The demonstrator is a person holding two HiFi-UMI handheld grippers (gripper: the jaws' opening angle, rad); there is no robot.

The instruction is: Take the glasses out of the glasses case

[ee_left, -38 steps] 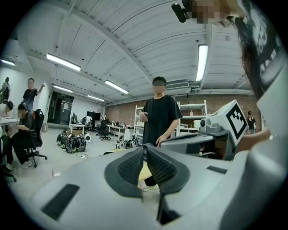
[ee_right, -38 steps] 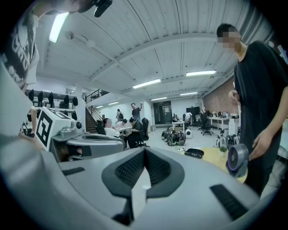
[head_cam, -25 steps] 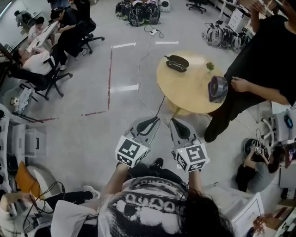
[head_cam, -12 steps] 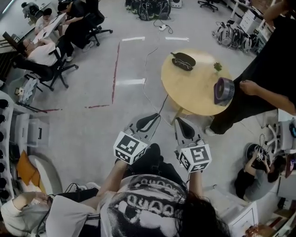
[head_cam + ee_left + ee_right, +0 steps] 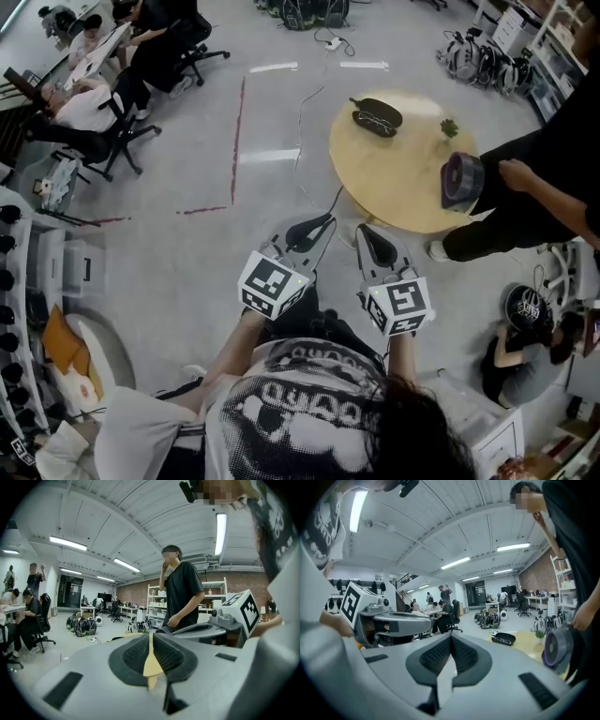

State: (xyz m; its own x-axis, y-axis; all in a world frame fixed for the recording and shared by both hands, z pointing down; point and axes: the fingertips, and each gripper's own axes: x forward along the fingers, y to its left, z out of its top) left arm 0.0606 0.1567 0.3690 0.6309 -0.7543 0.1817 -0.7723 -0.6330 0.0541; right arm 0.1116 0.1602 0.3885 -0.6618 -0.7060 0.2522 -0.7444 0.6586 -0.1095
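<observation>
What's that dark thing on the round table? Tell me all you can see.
A glasses case: dark, oval, flattish, seemingly open in two halves; whether glasses lie inside is too small to tell. It lies flat near the far edge of the round wooden table, apart from the plant and fan. Only the table touches it.

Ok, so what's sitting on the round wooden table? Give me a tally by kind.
glasses case: 1
small green plant: 1
purple fan: 1
Total: 3
</observation>
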